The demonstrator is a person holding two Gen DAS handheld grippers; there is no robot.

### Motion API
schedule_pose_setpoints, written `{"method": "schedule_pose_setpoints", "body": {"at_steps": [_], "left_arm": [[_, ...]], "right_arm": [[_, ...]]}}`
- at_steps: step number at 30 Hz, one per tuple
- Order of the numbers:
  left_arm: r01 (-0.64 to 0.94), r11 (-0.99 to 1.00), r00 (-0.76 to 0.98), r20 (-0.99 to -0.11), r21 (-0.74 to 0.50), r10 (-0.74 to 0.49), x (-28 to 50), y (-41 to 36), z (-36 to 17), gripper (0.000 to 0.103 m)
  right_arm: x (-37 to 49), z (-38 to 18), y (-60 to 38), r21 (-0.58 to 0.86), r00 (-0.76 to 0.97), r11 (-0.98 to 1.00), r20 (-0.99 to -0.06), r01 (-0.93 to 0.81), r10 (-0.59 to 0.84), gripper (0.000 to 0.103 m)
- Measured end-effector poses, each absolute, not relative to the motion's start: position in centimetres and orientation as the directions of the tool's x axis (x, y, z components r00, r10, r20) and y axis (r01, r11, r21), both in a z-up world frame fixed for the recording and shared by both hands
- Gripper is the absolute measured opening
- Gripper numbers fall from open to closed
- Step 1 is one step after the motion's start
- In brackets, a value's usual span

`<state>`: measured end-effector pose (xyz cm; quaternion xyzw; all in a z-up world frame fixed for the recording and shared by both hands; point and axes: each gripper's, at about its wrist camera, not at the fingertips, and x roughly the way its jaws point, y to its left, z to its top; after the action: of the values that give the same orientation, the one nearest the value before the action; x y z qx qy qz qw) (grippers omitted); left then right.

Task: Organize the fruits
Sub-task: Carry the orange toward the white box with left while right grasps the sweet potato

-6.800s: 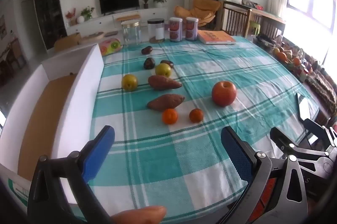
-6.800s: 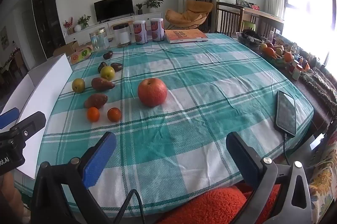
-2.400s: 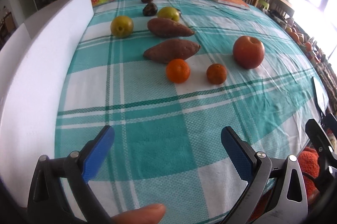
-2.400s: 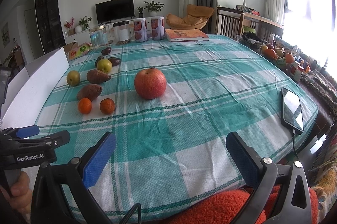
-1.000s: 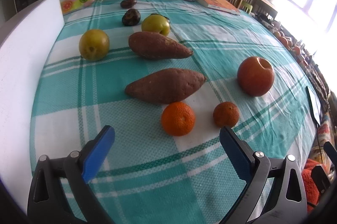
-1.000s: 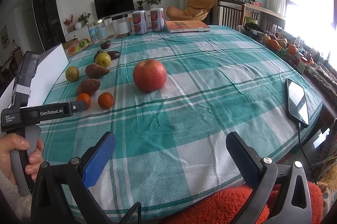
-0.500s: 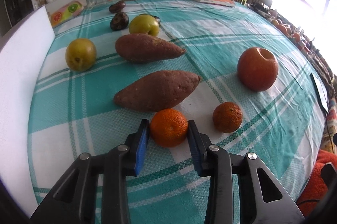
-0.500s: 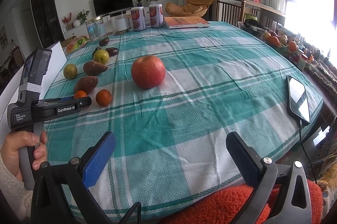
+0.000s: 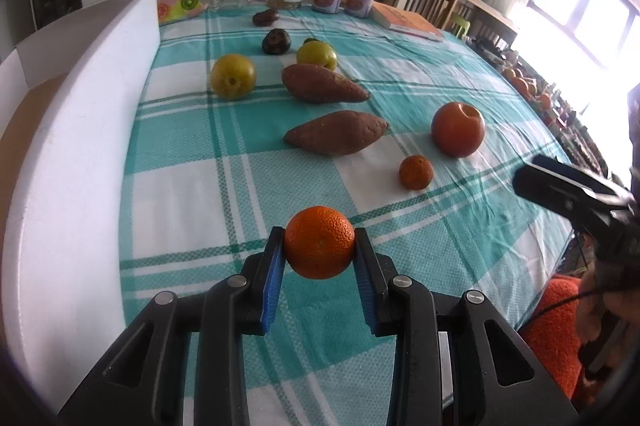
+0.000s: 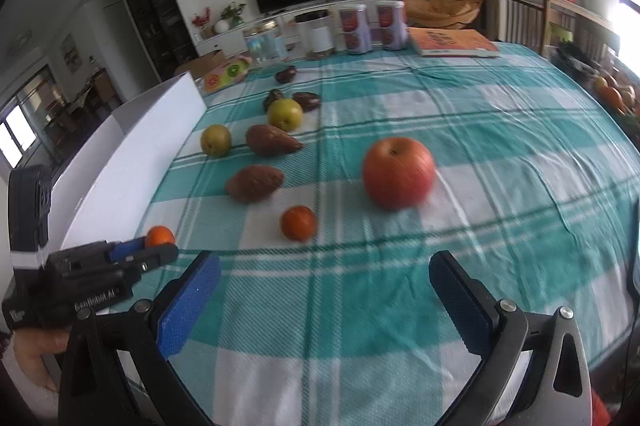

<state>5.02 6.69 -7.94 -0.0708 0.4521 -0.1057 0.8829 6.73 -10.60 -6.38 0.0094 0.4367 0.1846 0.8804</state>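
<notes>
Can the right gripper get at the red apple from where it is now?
Probably yes. The right gripper is open and holds nothing, and only bare tablecloth lies between it and the red apple. The small orange sits off to the side, clear of that line.

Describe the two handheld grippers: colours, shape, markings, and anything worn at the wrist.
Both are black plastic frames with triangular cut-outs and silver pivot bolts. The left gripper and right gripper carry blue ribbed pads on their jaws. White lettering and a pale band mark the left one's body. A knitted cuff shows at that wrist.
</notes>
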Motion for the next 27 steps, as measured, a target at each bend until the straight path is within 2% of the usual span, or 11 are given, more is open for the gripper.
{"method": "schedule_pose_setpoints", "body": {"at_steps": [3, 6, 11, 14, 16, 18, 19, 21, 22, 23, 27], "left_arm": [[0.113, 0.962, 0.578, -0.771, -0.249, -0.267, 4.1, 7.2, -7.1, 0.034], [0.118, 0.956, 0.585, -0.759, -0.269, -0.285, 3.2, 7.7, -6.0, 0.034], [0.116, 0.953, 0.604, -0.742, -0.28, -0.292, 1.9, 8.9, -4.8, 0.034], [0.108, 0.955, 0.612, -0.738, -0.278, -0.284, 1.7, 9.9, -4.5, 0.034], [0.102, 0.954, 0.617, -0.734, -0.282, -0.283, 1.6, 10.4, -4.4, 0.034], [0.094, 0.952, 0.617, -0.733, -0.293, -0.287, 1.6, 10.7, -4.6, 0.034], [0.091, 0.951, 0.617, -0.733, -0.297, -0.288, 1.4, 10.7, -4.7, 0.034], [0.086, 0.948, 0.613, -0.734, -0.307, -0.293, 1.5, 10.8, -5.0, 0.034], [0.085, 0.946, 0.611, -0.733, -0.314, -0.298, 1.5, 10.9, -5.1, 0.034], [0.085, 0.943, 0.612, -0.731, -0.321, -0.303, 1.4, 10.9, -5.0, 0.034], [0.097, 0.948, 0.637, -0.713, -0.304, -0.293, 0.6, 11.1, -3.9, 0.034]], "right_arm": [[12.6, -7.9, -4.8, 0.141, 0.392, 0.865, -0.848, -0.482, 0.357, 0.1], [16.5, -10.8, 0.0, 0.062, 0.269, 0.808, -0.926, -0.586, 0.266, 0.076], [17.8, -13.0, 4.3, -0.176, 0.287, 0.693, -0.957, -0.699, 0.046, 0.067], [18.1, -12.8, 3.7, -0.14, 0.22, 0.712, -0.975, -0.688, 0.021, 0.053], [18.1, -12.8, 2.7, -0.021, 0.093, 0.767, -0.994, -0.642, 0.05, 0.032], [17.8, -12.8, 1.9, 0.155, -0.044, 0.786, -0.986, -0.599, 0.161, 0.034], [17.7, -12.6, 1.6, 0.189, -0.06, 0.796, -0.98, -0.576, 0.189, 0.045], [18.1, -12.0, 1.3, 0.152, -0.004, 0.826, -0.984, -0.542, 0.178, 0.068], [18.6, -11.8, 1.1, 0.127, 0.028, 0.847, -0.986, -0.515, 0.165, 0.076], [19.3, -11.7, 0.6, 0.136, 0.044, 0.874, -0.983, -0.466, 0.176, 0.076], [21.7, -11.9, -1.8, 0.362, 0.051, 0.905, -0.923, -0.223, 0.382, 0.077]]}}
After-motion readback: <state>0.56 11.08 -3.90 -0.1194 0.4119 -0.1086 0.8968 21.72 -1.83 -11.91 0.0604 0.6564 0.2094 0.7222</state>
